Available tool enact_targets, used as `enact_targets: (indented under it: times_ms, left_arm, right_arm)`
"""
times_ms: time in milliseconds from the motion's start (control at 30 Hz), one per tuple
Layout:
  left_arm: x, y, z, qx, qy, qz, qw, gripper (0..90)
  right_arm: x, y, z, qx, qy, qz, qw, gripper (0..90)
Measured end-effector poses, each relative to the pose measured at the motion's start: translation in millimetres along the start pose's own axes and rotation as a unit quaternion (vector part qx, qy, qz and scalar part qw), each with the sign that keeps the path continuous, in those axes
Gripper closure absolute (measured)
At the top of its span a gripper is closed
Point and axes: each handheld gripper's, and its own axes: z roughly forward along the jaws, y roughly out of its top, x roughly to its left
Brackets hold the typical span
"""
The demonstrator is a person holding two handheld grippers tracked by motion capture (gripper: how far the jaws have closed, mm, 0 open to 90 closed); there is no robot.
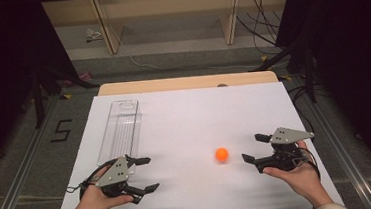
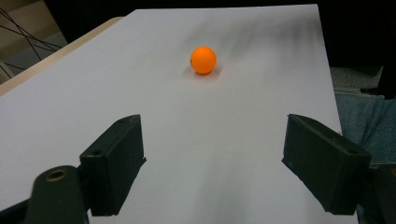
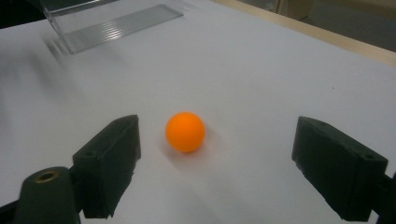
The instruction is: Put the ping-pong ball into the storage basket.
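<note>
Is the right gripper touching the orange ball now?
Apart. In the right gripper view, white table shows between the orange ball and each open jaw of the right gripper; the ball sits slightly ahead of them.

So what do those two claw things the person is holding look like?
Each tool, the left tool and the right tool, is black, with two chunky block-shaped jaws, a grey three-cornered plate dotted with small holes on top, and a thin black cable trailing behind.

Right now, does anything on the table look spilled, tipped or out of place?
Nothing stands out. The small orange ball sits loose on the white tabletop, and the clear plastic tray lies flat at the far left. Both claws, left and right, are open.
</note>
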Motion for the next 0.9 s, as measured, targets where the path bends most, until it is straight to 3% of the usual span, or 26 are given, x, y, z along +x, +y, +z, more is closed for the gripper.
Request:
enact_targets:
  times_ms: [567, 900]
  left_arm:
    - [-0.3, 0.0, 0.2, 0.000, 0.000, 0.001, 1.0000, 19.9]
    - [-0.4, 0.2, 0.0, -0.001, -0.001, 0.002, 1.0000, 20.0]
  right_arm:
    - [3.8, 9.3, 28.9, 0.021, 0.019, -0.017, 0.9995, 16.4]
    - [6.7, 12.7, 52.6, 0.047, 0.032, -0.032, 0.9979, 16.5]
